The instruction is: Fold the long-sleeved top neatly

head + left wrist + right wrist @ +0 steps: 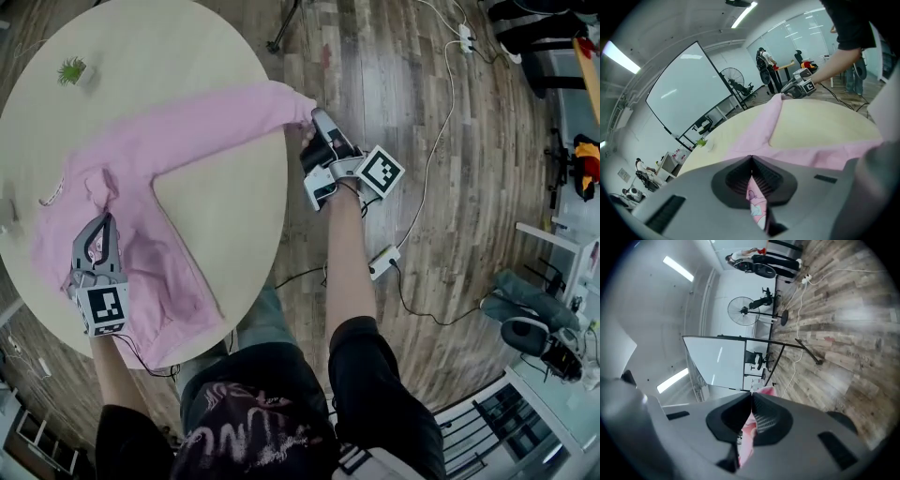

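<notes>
A pink long-sleeved top (141,187) lies spread on the round cream table (225,206), one sleeve (234,117) stretched toward the table's right edge. My right gripper (314,120) is shut on that sleeve's cuff, just past the edge; pink cloth (749,427) shows between its pads. My left gripper (98,230) is shut on the top's body near the lower left; a fold of pink cloth (757,206) is pinched in its jaws. In the left gripper view the sleeve (759,126) runs across the table to the right gripper (801,86).
A small green plant (71,70) stands at the table's far left. Cables and a power strip (384,262) lie on the wooden floor to the right. A fan on a stand (745,312) and a whiteboard (717,364) are across the room.
</notes>
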A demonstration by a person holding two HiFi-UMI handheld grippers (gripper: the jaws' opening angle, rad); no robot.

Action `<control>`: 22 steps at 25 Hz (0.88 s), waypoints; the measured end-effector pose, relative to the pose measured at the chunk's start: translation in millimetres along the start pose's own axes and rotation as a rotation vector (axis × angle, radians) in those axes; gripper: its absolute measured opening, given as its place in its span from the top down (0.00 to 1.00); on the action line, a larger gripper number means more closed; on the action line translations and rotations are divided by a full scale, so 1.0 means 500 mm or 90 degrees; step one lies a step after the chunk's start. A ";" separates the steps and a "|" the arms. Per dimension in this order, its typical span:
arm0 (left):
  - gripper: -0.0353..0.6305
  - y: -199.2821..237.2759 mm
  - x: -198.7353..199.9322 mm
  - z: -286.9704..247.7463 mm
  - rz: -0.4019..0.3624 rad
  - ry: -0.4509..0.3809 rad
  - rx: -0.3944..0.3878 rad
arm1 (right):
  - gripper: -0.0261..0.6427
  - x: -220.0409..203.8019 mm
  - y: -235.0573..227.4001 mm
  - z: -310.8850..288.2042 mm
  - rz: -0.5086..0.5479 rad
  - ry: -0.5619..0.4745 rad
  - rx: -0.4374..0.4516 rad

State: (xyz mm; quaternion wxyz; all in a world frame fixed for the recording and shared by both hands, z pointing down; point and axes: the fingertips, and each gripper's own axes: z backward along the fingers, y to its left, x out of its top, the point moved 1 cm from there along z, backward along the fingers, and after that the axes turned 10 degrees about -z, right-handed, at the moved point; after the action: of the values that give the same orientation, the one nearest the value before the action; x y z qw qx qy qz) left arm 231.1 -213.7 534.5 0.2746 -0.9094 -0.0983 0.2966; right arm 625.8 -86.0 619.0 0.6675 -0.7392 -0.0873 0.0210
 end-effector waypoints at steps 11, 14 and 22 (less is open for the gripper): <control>0.93 0.045 -0.071 0.137 0.033 -0.009 0.059 | 0.95 -0.143 0.256 -0.061 0.346 0.070 -0.050; 0.93 0.058 -0.108 0.176 0.052 -0.003 0.087 | 0.95 -0.214 0.294 -0.091 0.392 0.104 -0.044; 0.93 0.049 -0.250 0.248 0.133 0.018 0.147 | 0.95 -0.448 0.338 -0.185 0.480 0.238 -0.008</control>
State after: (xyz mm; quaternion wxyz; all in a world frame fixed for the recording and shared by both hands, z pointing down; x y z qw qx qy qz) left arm 57.3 -221.9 498.2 0.3467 -0.8810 0.0355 0.3200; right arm 436.1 -227.9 442.4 0.6131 -0.7144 0.3115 0.1289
